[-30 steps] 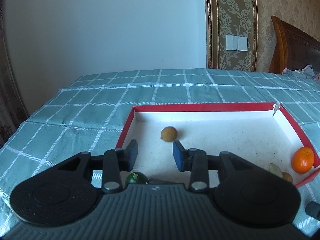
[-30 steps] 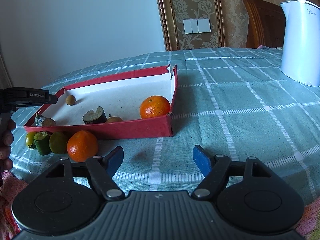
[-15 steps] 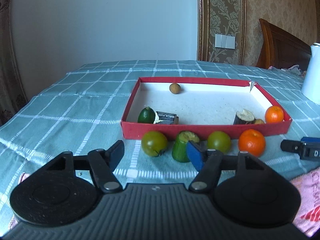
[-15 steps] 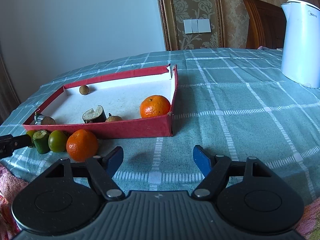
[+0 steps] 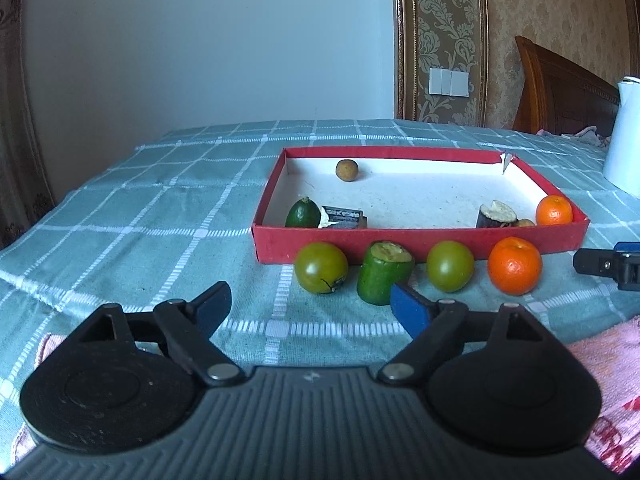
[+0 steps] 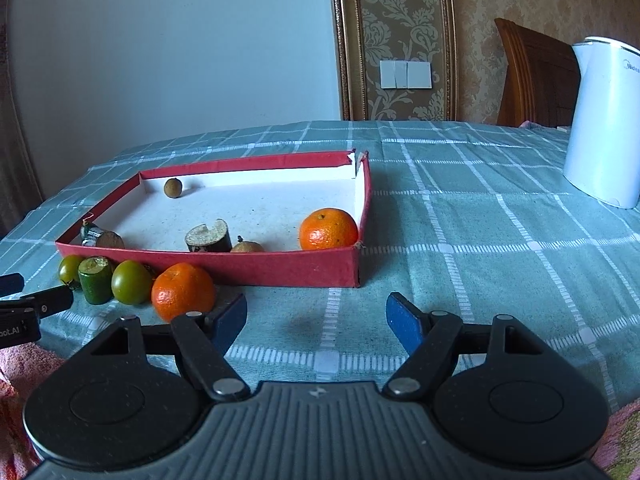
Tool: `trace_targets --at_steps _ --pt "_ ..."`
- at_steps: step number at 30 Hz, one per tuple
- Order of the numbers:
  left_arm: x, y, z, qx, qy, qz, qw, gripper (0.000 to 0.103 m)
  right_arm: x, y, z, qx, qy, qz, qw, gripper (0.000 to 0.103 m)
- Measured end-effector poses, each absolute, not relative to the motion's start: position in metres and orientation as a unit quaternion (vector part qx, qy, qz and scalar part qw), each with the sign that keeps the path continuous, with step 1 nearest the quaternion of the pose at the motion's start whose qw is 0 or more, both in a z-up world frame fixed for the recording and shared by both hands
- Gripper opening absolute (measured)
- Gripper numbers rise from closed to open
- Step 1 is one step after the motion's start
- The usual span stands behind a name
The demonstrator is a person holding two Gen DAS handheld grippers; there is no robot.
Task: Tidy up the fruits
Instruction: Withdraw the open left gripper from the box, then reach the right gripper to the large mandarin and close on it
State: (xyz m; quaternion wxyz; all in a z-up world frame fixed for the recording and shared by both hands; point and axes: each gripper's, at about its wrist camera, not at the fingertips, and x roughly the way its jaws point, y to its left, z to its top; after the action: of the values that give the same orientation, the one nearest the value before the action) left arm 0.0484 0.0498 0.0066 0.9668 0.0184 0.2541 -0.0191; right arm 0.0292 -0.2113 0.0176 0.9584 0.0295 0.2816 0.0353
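Red cardboard tray point(image 5: 420, 242) holds a few fruits; four more line its near wall, probably waiting their turn. The left gripper point(image 5: 310, 304), jaws just opened wide and empty, has pulled back from over the tray. The right gripper point(image 6: 316, 316) hangs spread, empty.

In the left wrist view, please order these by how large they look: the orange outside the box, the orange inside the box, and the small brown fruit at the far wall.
1. Orange outside the box, though nearest the camera.
2. Orange inside the box.
3. Small brown fruit, farthest away.
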Motion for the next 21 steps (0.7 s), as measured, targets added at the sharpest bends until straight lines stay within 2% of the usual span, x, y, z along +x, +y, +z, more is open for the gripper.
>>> trace_targets --at_steps 5,21 --pt "0.054 0.062 0.005 -0.021 0.272 -0.012 0.962 0.086 0.026 -0.192 0.031 0.0 0.267 0.059 0.962 0.077" --pt "0.052 0.062 0.006 -0.023 0.268 -0.013 0.963 0.086 0.034 -0.16 0.03 -0.056 0.265 0.095 0.958 0.077"
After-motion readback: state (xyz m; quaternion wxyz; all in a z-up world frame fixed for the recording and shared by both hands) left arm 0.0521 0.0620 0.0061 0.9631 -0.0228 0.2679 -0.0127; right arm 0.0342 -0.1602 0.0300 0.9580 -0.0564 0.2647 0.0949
